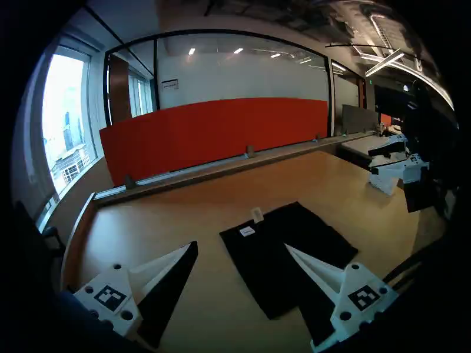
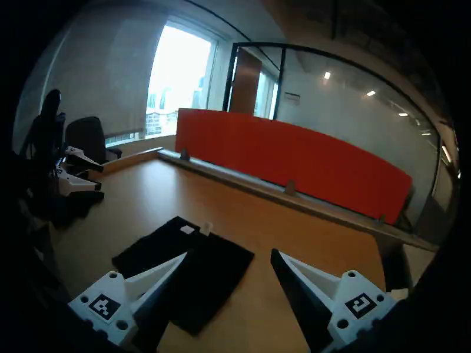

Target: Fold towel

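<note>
A black towel (image 1: 294, 253) lies flat on the wooden table (image 1: 194, 206), folded into an oblong with white tags (image 1: 248, 231) at its far edge. My left gripper (image 1: 240, 245) is open above the towel's near side, holding nothing. In the right gripper view the towel (image 2: 194, 270) lies below and left of my open right gripper (image 2: 229, 253), whose left finger (image 2: 159, 276) overlaps the cloth. The right gripper (image 1: 391, 165) also shows far off at the right of the left gripper view. The left gripper (image 2: 79, 170) also shows far off at the left of the right gripper view.
A long red divider panel (image 1: 218, 132) runs along the table's far edge, with a glass wall behind it. A bright window (image 1: 65, 129) is to one side. A dark chair (image 2: 88, 138) stands past the table's end. Bare tabletop (image 2: 294, 235) surrounds the towel.
</note>
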Demonstrator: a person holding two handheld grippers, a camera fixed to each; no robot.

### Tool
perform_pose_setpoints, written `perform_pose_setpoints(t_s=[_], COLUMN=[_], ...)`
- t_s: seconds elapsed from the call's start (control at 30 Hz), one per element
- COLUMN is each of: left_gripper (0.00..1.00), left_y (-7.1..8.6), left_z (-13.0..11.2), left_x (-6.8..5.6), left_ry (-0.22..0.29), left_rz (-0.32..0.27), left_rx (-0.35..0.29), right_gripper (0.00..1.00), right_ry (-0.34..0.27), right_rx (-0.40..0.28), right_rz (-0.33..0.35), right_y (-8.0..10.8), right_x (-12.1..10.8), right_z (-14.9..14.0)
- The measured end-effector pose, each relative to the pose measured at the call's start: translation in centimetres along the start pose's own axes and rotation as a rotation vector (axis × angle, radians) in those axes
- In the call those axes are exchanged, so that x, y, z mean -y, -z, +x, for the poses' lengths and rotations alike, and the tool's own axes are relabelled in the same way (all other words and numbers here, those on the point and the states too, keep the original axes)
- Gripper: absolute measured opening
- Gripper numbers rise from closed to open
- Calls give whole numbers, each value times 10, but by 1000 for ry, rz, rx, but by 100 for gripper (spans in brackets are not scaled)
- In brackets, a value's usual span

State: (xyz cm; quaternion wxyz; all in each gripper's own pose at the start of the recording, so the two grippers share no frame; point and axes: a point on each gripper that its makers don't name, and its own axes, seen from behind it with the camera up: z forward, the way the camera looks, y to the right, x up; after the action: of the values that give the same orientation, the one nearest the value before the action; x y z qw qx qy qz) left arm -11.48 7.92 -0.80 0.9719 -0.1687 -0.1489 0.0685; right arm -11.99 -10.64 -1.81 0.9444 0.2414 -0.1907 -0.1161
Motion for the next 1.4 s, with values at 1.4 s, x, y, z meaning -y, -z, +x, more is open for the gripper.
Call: perform_pose_setpoints(t_s=[1.4], left_gripper=[98], left_y=[-60], left_z=[-198], left_x=[-72], left_ry=[-55], left_rz=[-220], left_rx=[454], right_gripper=[100], right_ry=[45], right_rx=[413], right_rz=[226], right_y=[-47], right_x=[66], right_z=[-221])
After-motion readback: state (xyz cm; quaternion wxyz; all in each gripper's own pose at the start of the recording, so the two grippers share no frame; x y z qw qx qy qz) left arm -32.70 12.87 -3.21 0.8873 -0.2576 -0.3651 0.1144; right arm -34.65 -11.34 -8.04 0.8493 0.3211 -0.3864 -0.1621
